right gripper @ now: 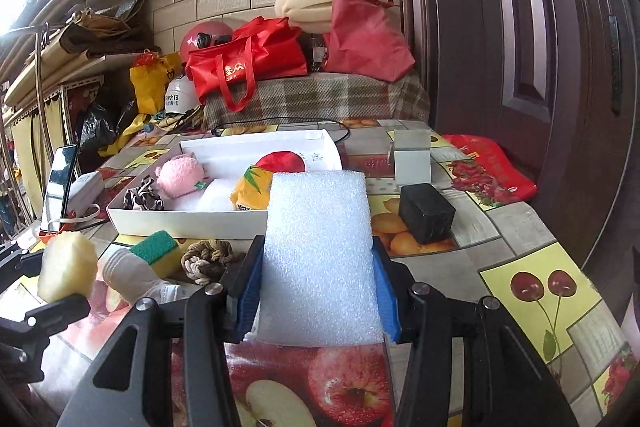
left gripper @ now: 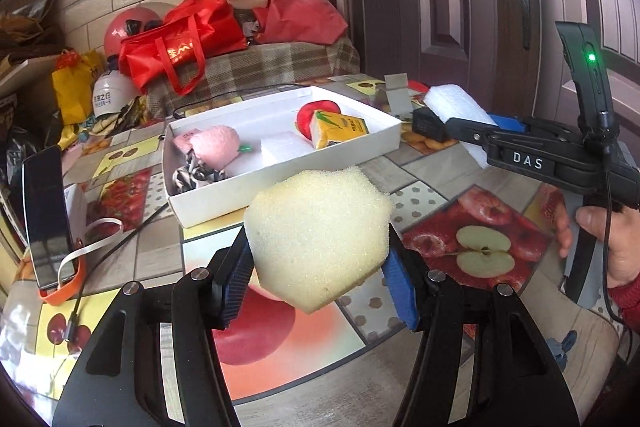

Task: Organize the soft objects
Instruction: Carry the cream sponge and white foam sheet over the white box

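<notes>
Left gripper [left gripper: 316, 279] pinches a yellow sponge [left gripper: 318, 237] above the table [left gripper: 432, 187], near the white tray [left gripper: 384, 143]; right gripper [right gripper: 318, 303] pinches a white foam sheet [right gripper: 320, 259] before the tray

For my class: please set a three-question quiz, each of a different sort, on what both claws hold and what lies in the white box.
1. True or false: the left claw grips a yellow sponge chunk.
2. The right claw holds: A) rope knot B) white foam sheet C) black block
3. Fill in: the pink plush toy lies inside the white ____.

Key: 1 true; 2 B; 3 box.
</notes>
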Demonstrator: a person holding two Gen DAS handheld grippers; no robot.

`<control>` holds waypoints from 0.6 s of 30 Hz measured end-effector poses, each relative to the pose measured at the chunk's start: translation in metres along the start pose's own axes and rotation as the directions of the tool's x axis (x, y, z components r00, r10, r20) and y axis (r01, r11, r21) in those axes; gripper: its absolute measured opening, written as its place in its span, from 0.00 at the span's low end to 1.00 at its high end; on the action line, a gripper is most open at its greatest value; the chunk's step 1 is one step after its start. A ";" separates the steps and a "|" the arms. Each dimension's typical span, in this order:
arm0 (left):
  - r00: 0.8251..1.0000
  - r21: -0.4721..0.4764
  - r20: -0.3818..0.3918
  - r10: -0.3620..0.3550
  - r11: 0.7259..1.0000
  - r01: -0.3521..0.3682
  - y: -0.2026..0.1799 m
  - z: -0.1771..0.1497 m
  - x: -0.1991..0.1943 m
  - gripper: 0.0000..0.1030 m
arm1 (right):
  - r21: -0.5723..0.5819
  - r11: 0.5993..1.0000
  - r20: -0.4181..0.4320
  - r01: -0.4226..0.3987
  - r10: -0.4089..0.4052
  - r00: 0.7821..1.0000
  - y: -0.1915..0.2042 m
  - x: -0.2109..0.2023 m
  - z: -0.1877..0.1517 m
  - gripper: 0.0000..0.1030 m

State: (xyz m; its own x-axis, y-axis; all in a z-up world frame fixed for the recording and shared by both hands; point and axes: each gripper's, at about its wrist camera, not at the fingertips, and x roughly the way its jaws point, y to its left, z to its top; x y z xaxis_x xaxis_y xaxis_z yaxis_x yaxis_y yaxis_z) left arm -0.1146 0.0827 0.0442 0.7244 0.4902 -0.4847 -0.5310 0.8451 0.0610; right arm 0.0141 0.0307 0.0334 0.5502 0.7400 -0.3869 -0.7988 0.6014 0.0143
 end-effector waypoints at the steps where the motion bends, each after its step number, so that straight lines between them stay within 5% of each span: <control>1: 1.000 -0.007 0.009 0.016 1.000 -0.016 0.003 0.000 0.000 0.58 | -0.003 1.000 0.002 0.003 -0.003 1.000 0.001 0.000 0.000 0.48; 18: 0.992 -0.068 0.022 0.126 0.990 -0.124 0.032 0.008 0.020 0.58 | -0.014 1.000 -0.017 -0.013 0.012 1.000 0.009 0.012 0.004 0.48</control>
State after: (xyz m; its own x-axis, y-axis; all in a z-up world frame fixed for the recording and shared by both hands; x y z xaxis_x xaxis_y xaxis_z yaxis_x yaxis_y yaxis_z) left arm -0.1138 0.1215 0.0432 0.6613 0.5971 -0.4540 -0.6453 0.7614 0.0615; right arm 0.0147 0.0461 0.0322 0.5362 0.7422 -0.4020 -0.8089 0.5879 0.0064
